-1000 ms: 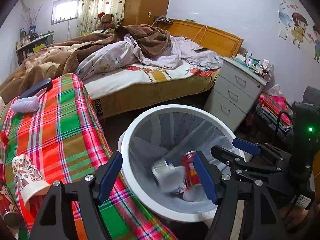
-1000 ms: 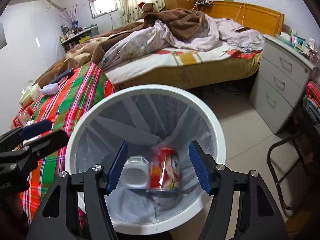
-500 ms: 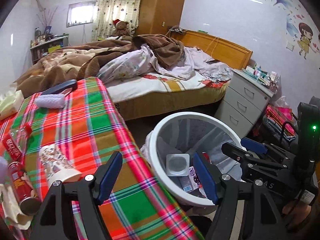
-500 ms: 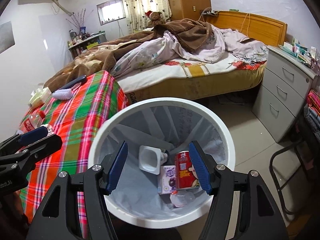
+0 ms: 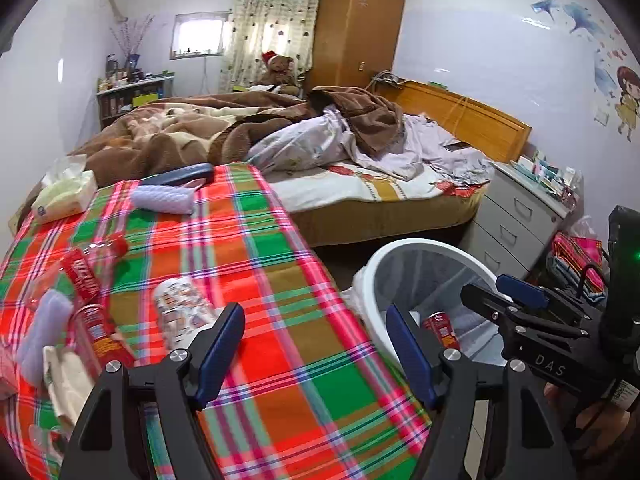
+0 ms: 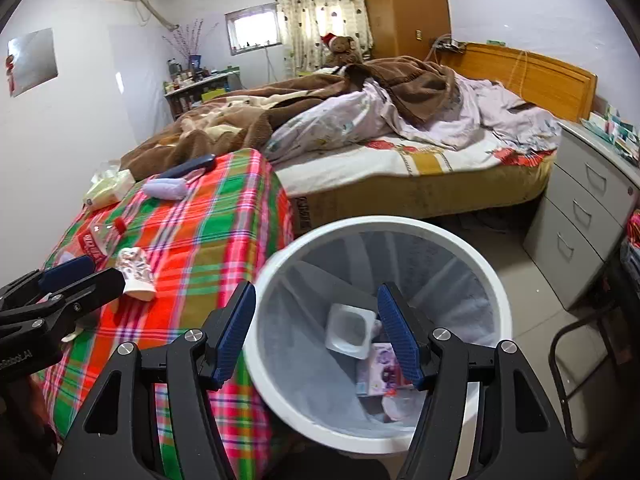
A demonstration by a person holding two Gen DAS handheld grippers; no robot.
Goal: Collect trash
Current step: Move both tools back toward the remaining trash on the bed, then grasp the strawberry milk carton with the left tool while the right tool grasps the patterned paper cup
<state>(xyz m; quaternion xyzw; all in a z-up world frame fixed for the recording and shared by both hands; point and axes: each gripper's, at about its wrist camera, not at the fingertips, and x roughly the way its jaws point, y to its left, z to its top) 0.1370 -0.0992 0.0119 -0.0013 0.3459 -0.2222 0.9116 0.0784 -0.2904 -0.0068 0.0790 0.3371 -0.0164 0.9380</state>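
A white trash bin with a grey liner stands on the floor beside the plaid-covered table. Inside lie a white plastic cup, a purple carton and a red can. My right gripper hangs open over the bin's near rim, nothing between its fingers. My left gripper is open above the table's right edge, also holding nothing. On the table lie a patterned paper cup, a red snack tube, a clear bottle with a red label, and crumpled paper.
A purple brush, a dark case and a tissue pack lie at the table's far end. Behind are an unmade bed, grey drawers at the right, and a chair frame near the bin.
Both grippers have drawn back and up from the bin and swung left. The left view has moved from the bin onto the table. The trash has settled in the bin.
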